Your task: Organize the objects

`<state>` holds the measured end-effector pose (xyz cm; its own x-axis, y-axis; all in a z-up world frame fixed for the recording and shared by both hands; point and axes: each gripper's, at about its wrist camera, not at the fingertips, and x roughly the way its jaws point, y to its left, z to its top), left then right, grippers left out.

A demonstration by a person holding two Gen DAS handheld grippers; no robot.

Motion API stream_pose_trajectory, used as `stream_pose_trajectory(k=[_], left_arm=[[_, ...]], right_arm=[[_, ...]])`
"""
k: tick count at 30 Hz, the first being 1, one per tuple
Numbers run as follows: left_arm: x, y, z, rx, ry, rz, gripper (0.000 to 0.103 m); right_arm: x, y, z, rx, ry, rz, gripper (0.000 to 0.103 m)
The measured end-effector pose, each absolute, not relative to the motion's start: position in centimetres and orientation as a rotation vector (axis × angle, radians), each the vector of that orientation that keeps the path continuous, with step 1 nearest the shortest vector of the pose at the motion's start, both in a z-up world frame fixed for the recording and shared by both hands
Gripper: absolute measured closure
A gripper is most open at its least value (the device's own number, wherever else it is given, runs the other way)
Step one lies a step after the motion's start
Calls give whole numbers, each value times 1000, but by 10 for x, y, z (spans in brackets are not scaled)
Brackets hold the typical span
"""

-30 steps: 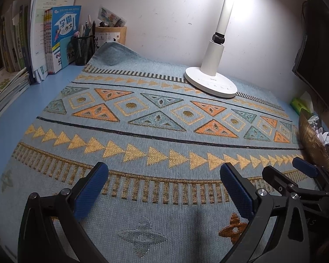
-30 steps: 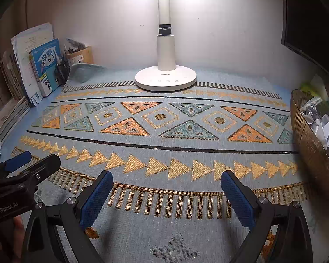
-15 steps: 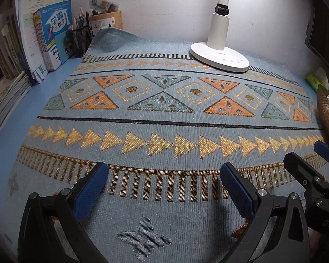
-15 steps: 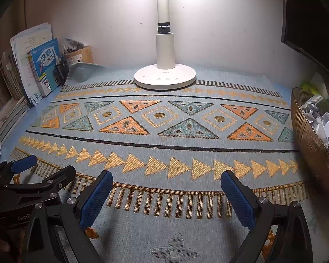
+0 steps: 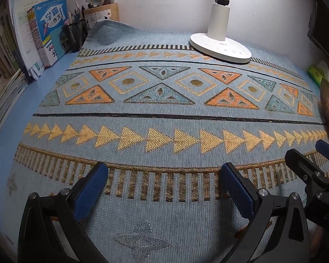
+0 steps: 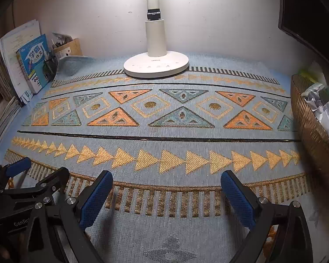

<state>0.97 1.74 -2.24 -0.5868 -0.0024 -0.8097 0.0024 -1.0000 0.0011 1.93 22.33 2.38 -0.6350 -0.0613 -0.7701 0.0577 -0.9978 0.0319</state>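
Side by side, left gripper (image 5: 162,188) spread wide; right gripper (image 6: 166,195) likewise; "GenRo" lettering (image 6: 22,222)

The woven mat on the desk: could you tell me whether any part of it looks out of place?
Yes: the mat's far left corner is not lying flat. It rides up in a hump against the mesh pen holder and the cardboard box, while the rest of the mat lies flat under the lamp base.

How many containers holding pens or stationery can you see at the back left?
2. A black mesh pen cup stands beside the upright books; a cardboard box sits behind it against the wall. More may be hidden behind the raised mat corner.
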Motion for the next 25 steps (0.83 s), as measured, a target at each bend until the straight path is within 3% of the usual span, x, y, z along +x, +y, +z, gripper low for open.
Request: stream_pose_trajectory(k=[25], left_arm=[[7, 15, -21, 1430, 4, -2805, 0]], right_arm=[[14, 225, 19, 1376, -32, -2763, 4]])
